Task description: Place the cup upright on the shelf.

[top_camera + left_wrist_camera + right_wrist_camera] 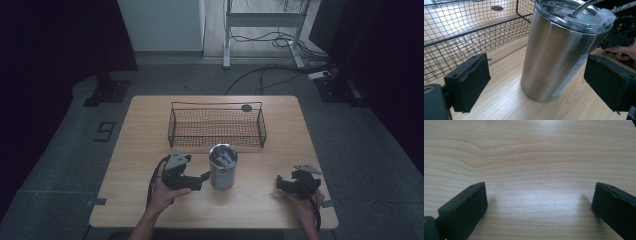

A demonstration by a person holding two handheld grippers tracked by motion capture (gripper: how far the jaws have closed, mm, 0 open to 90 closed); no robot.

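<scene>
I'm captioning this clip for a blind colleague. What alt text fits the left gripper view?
A steel tumbler with a clear lid stands upright on a wooden table, framed between the open black jaws of the left gripper, which do not touch it. A black wire basket sits behind to the left.

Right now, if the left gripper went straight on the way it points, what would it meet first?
Most likely the steel tumbler: it stands just ahead of the left gripper, between its open jaws, untouched.
</scene>
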